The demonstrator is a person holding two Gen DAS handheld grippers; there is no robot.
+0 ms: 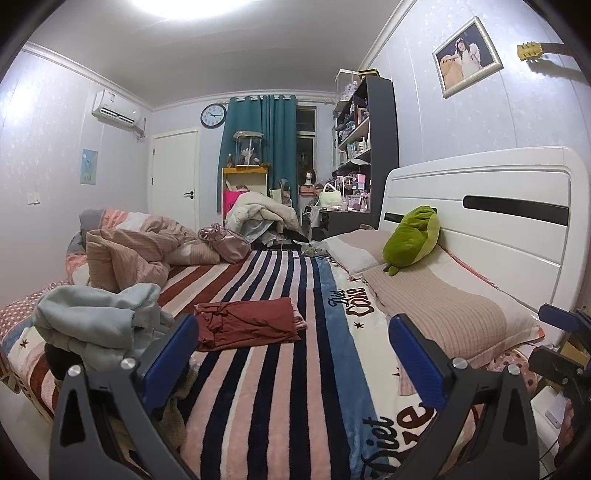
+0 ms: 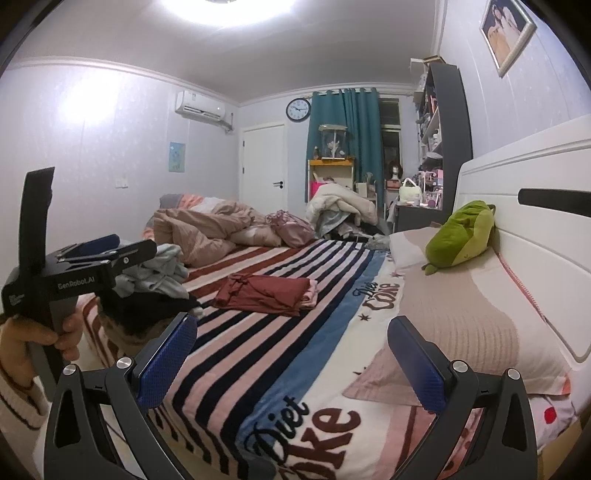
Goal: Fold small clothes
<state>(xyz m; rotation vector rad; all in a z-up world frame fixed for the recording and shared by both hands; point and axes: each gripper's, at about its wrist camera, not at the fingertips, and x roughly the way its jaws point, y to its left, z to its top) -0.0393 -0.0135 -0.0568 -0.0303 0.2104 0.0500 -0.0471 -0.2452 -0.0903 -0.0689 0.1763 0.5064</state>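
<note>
On the striped blanket, folded red garment, both grippers' fingers spread, empty.

Pale lilac walls, bright ceiling light, teal curtain by the window, white door, white headboard, cluttered shelf.

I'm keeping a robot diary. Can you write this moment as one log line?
left gripper: open, empty | right gripper: open, empty | dark red garment: folded on striped blanket | light grey clothes pile: unfolded

L hand-held gripper: open, empty | R hand-held gripper: open, empty
</note>
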